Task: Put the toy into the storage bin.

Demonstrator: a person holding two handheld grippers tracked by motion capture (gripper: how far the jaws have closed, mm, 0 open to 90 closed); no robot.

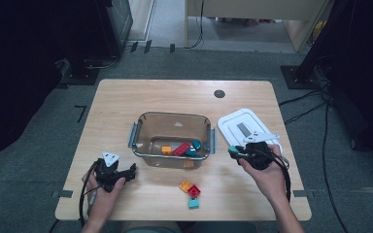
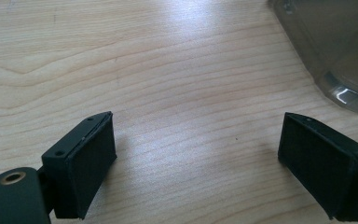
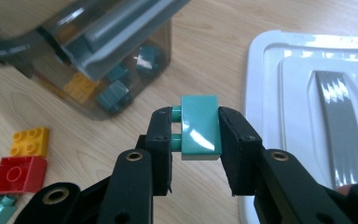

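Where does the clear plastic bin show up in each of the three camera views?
High view: clear bin sits mid-table, blocks inside, white lid to its right.
Left gripper view: only its corner, at the upper right.
Right gripper view: upper left, beyond the teal block held in the right tool.
Shared landmark: the bin's grey side handle.

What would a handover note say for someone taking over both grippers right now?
Right gripper: shut on a teal brick, held above the table beside the white lid.
Left gripper: open, nothing between its pads, low over the table near the clear bin.
Done: several bricks lie in the bin.
Left: drop the held brick in, then likely the yellow brick, red brick and teal one.
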